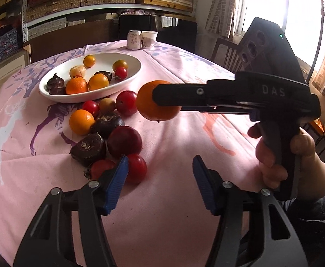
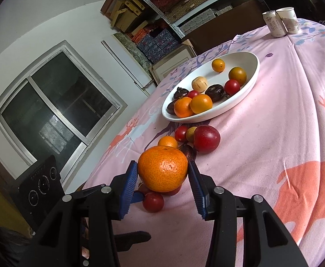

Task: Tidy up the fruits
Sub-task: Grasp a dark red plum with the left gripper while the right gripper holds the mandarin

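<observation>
My right gripper is shut on a large orange mandarin and holds it above the table; it also shows in the left wrist view. A white oval dish at the back left holds several oranges, tomatoes and dark water chestnuts. A loose pile of fruit lies in front of it: an orange, red plums, tomatoes and dark water chestnuts. My left gripper is open and empty, low over the cloth, its left finger beside the nearest tomato.
A pink patterned tablecloth covers the round table. A drink can and a paper cup stand at the far edge. Chairs stand behind and to the right. Shelves of boxes line the back wall.
</observation>
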Available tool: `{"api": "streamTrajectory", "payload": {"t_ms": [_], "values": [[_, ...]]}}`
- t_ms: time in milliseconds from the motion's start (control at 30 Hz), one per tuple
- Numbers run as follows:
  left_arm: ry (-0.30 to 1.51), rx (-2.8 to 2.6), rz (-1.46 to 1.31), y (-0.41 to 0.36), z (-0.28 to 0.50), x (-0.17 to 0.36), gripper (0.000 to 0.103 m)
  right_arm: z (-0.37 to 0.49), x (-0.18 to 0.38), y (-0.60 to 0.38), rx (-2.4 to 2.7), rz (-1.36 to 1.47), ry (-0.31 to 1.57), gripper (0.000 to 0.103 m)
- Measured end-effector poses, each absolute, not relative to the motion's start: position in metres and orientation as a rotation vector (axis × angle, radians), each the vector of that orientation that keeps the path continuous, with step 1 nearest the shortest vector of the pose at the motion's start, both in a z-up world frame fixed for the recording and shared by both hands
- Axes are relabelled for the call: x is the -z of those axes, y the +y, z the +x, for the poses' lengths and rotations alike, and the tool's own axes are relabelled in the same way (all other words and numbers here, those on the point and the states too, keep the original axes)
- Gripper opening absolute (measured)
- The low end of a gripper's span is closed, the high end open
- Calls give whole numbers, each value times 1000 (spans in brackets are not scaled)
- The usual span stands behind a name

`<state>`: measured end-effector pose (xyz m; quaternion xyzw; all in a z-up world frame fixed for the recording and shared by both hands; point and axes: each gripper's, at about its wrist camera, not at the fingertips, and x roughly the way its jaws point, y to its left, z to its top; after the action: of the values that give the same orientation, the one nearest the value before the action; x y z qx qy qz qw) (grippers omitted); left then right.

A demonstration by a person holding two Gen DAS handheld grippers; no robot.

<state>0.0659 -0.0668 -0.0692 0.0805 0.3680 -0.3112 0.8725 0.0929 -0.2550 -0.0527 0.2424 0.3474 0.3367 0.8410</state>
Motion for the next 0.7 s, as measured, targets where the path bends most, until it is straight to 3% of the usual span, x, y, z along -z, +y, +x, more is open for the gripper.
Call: {"api": "streamTrajectory", "payload": {"t_ms": [100, 367, 433, 467, 700], "values": [[781, 657, 167, -68, 71, 67, 27, 93, 53, -254, -711, 509, 732, 47], [827, 615, 155, -62, 97, 59, 26, 93, 52, -253, -717, 511, 730, 47], [820, 585, 192, -70, 101, 60, 46, 92, 52, -254, -716, 515, 725, 47], [820, 568, 204, -74, 103, 61, 49, 92, 52, -255, -717, 518, 724, 47], [880, 489, 291, -93, 119, 77, 56, 90, 53, -256, -725, 523, 716, 48]]}}
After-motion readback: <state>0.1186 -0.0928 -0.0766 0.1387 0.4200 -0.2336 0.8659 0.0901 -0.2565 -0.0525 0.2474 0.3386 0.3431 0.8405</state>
